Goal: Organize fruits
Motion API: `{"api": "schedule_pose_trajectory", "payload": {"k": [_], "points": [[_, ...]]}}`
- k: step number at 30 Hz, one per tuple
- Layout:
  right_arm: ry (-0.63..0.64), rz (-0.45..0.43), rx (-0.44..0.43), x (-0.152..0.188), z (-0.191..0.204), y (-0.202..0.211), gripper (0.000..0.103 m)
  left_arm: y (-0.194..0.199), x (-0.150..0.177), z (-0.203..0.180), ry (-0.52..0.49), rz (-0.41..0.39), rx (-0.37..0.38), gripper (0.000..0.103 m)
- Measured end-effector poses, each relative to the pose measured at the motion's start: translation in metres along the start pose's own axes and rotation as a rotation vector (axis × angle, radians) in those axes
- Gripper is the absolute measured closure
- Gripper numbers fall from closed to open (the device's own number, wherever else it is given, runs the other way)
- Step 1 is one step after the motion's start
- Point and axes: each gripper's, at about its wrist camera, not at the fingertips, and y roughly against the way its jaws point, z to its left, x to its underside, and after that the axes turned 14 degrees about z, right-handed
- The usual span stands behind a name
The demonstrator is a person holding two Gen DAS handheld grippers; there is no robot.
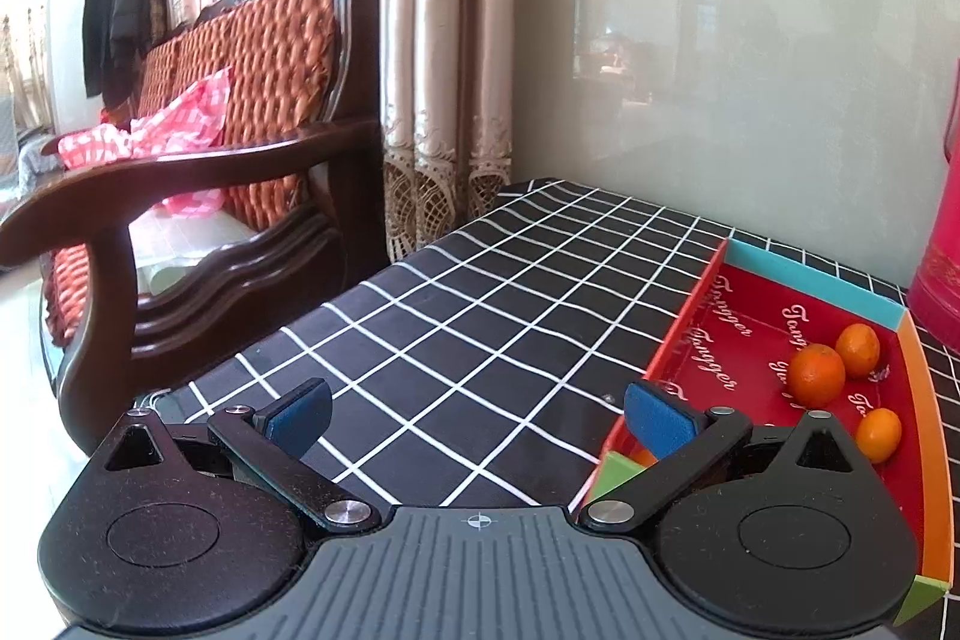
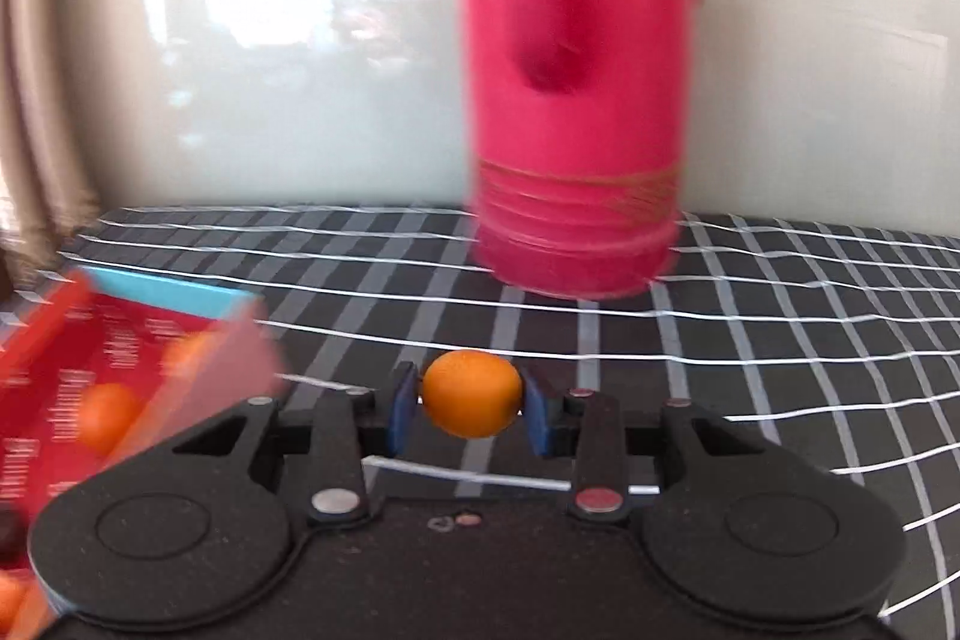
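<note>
My right gripper (image 2: 471, 403) is shut on a small orange fruit (image 2: 471, 400) and holds it above the checked tablecloth, just right of the red tray (image 2: 78, 340); that view is motion-blurred. My left gripper (image 1: 477, 415) is open and empty, low over the cloth at the tray's left side. The red tray (image 1: 738, 304) has coloured rims and holds three orange fruits, the largest (image 1: 816, 374) near its far right corner; another orange piece peeks out behind my right finger (image 1: 657, 424).
A tall pink flask (image 2: 576, 88) stands on the table behind the right gripper and shows at the right edge of the left wrist view (image 1: 942, 244). A wooden sofa (image 1: 198, 196) sits left of the table. A wall runs behind the black checked tablecloth (image 1: 480, 304).
</note>
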Motion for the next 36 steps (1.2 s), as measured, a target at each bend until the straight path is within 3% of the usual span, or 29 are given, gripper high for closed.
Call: {"api": "schedule_pose_trajectory", "payload": {"k": [9, 17, 20, 21, 23, 24, 31, 34, 36], "points": [[0.230, -0.018, -0.227, 0.027, 0.080, 0.047, 0.075, -0.003, 0.001, 0.010, 0.008, 0.025, -0.016, 0.000], [0.352, 0.019, -0.188, 0.047, 0.121, 0.052, 0.076, -0.002, 0.002, 0.017, 0.003, 0.022, -0.040, 0.000], [0.363, 0.021, -0.152, 0.049, 0.126, 0.048, 0.072, -0.004, 0.002, 0.020, 0.010, 0.031, -0.044, 0.000], [0.360, 0.017, -0.147, 0.052, 0.121, 0.049, 0.067, -0.003, 0.002, 0.021, 0.010, 0.031, -0.044, 0.000], [0.308, 0.000, -0.166, 0.050, 0.111, 0.053, 0.043, -0.002, 0.002, 0.022, 0.011, 0.026, -0.050, 0.000], [0.277, -0.015, -0.178, 0.048, 0.103, 0.056, 0.025, -0.001, 0.002, 0.022, 0.009, 0.022, -0.053, 0.000], [0.158, -0.038, -0.162, 0.043, 0.071, 0.067, 0.022, 0.002, 0.002, 0.018, -0.010, 0.002, -0.022, 0.000], [0.090, -0.025, -0.146, 0.053, 0.062, 0.076, 0.009, 0.005, 0.003, 0.011, -0.046, 0.000, 0.016, 0.000], [0.058, -0.013, -0.126, 0.062, 0.058, 0.085, 0.006, 0.009, 0.004, 0.005, -0.086, 0.007, 0.056, 0.000]]}}
